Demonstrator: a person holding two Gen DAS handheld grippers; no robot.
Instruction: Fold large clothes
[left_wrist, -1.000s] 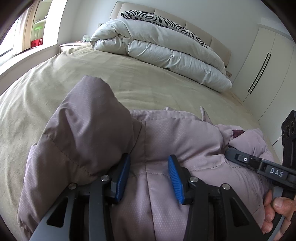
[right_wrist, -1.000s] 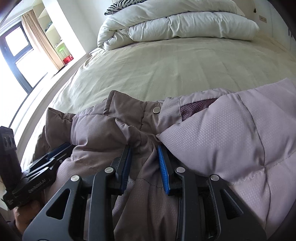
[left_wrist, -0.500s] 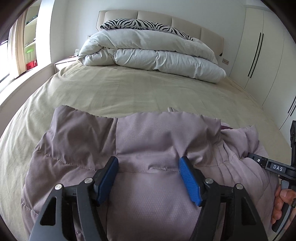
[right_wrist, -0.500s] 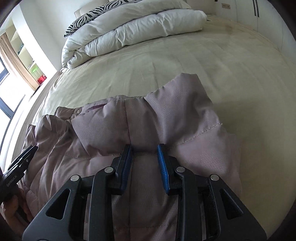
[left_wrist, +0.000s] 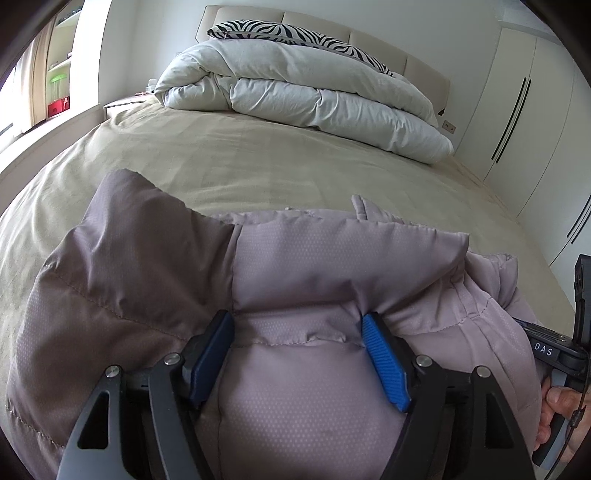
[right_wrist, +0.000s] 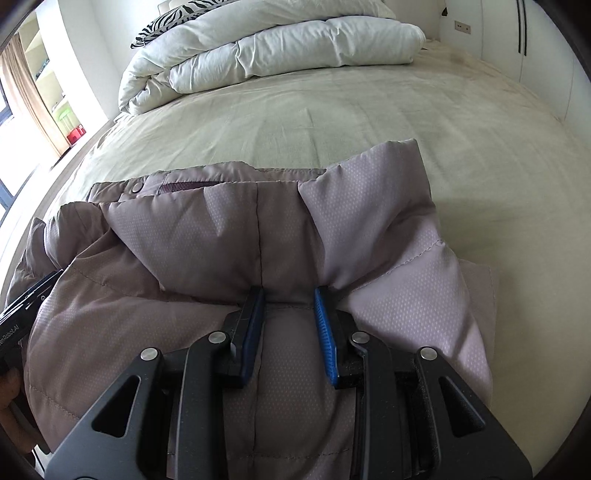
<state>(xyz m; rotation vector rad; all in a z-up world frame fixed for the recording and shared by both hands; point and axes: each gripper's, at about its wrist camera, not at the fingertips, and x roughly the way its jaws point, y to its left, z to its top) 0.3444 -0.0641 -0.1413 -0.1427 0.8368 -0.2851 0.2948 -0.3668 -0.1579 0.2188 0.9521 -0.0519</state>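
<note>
1. The left gripper (left_wrist: 297, 339) has its blue pads spread wide, having just been opening; the puffy fabric of the mauve jacket (left_wrist: 306, 266) bulges up between them, and it is hard to say whether the pads still press on it.
2. The right gripper (right_wrist: 289, 308) has its pads much closer together, pinched on a ridge of the same jacket along a dark seam line.
3. The jacket lies bunched on the near part of the bed (left_wrist: 258, 158), one quilted flap standing up at the left in the left wrist view and another at the right in the right wrist view.
4. A hand (left_wrist: 561, 417) grips the right tool's handle at the edge of the left wrist view.
5. Farther back, a folded white duvet (right_wrist: 280, 51) lies by the headboard with a zebra-print pillow (left_wrist: 295, 37) on it.
</note>
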